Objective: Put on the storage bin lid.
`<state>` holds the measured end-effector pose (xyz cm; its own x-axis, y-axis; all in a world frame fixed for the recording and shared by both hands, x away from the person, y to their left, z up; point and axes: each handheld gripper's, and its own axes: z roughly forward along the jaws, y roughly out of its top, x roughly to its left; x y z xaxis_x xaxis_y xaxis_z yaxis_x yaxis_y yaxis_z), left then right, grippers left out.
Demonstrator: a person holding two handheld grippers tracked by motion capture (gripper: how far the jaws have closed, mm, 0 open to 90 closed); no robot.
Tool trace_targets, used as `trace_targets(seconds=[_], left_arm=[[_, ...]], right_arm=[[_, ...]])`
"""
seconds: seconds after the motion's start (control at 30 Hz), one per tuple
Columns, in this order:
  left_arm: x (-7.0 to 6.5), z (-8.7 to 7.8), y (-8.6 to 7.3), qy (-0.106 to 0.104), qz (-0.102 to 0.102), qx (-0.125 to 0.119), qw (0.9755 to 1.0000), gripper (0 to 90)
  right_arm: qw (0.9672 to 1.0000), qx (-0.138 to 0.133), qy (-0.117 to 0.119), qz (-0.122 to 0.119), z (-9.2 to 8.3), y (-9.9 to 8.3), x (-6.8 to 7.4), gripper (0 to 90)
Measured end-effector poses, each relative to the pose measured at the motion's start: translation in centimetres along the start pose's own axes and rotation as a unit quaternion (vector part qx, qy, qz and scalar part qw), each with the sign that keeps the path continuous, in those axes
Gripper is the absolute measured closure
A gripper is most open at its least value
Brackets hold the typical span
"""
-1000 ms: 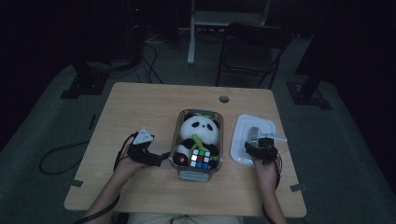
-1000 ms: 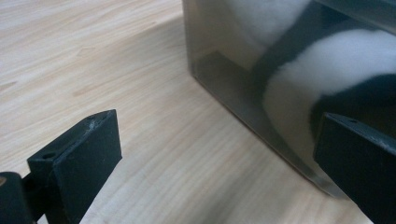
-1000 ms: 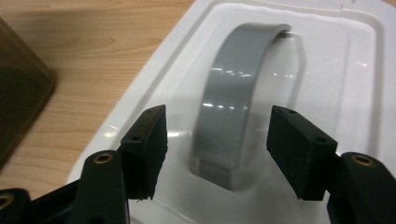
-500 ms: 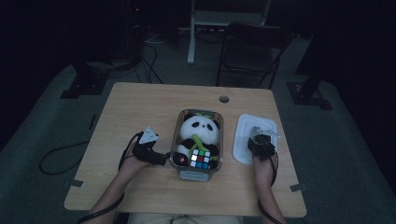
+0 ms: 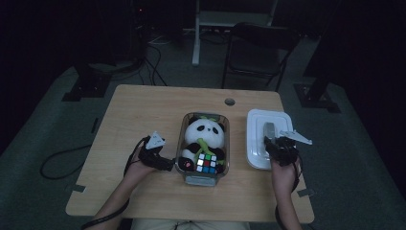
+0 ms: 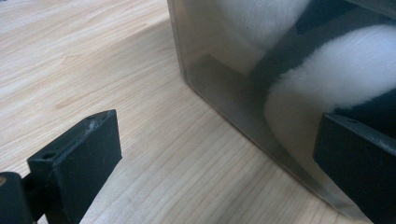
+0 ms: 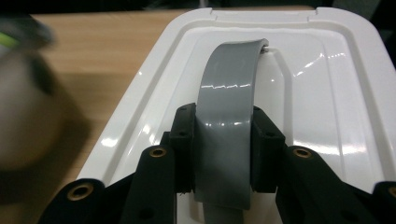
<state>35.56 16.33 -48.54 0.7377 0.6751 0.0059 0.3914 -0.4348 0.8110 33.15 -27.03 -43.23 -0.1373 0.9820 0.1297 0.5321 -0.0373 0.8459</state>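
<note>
table [image 5: 143,115]: light wood-grain top, rectangular, rounded corners, round cable hole [image 5: 230,101] near far edge
bin [image 5: 186,125]: clear plastic, rectangular, rounded corners, sits mid-table; walls look smoky up close in the left gripper view [image 6: 205,70]
panda [image 5: 205,132]: plush toy, fuzzy black-and-white fur, lying inside the bin, head toward far end; green bit on its chest
cube [image 5: 207,163]: puzzle cube with coloured square stickers, inside the bin at the near end, resting against the panda
lid [image 5: 256,155]: white glossy plastic, rectangular with stepped rim, flat on the table just right of the bin, apart from it
handle [image 7: 229,116]: grey smooth strap, arched, rising from the middle of the lid
left gripper [image 5: 165,163]: black jaws apart, nothing between them; tips low over the table just beside the bin's left wall; grey three-cornered plate on top
right gripper [image 7: 223,144]: black jaws clamped on the grey handle from both sides, over the lid
hands: left hand [image 5: 136,165] and right hand [image 5: 285,167] come in from the near edge, each with a trailing cable
room: dark; grey carpet floor, black chair [image 5: 261,48] behind the table, cables on the floor at left, dark stand bases either side
</note>
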Motion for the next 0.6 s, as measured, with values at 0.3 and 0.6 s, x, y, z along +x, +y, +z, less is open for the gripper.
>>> trace_targets(seconds=[0.3, 0.6], left_arm=[[-1.6, 0.7, 0.4, 0.011, 0.022, -0.001, 0.9997, 1.7], [-3.1, 2.2, 0.9, -0.013, 0.026, 0.012, 0.9995, 1.7]], right_arm=[[0.9972, -0.029, 0.064, -0.024, -4.5, 2.5, 3.2, 68.0], [0.9906, -0.035, 0.120, -0.055, -5.3, 3.5, 7.3, 68.0]])
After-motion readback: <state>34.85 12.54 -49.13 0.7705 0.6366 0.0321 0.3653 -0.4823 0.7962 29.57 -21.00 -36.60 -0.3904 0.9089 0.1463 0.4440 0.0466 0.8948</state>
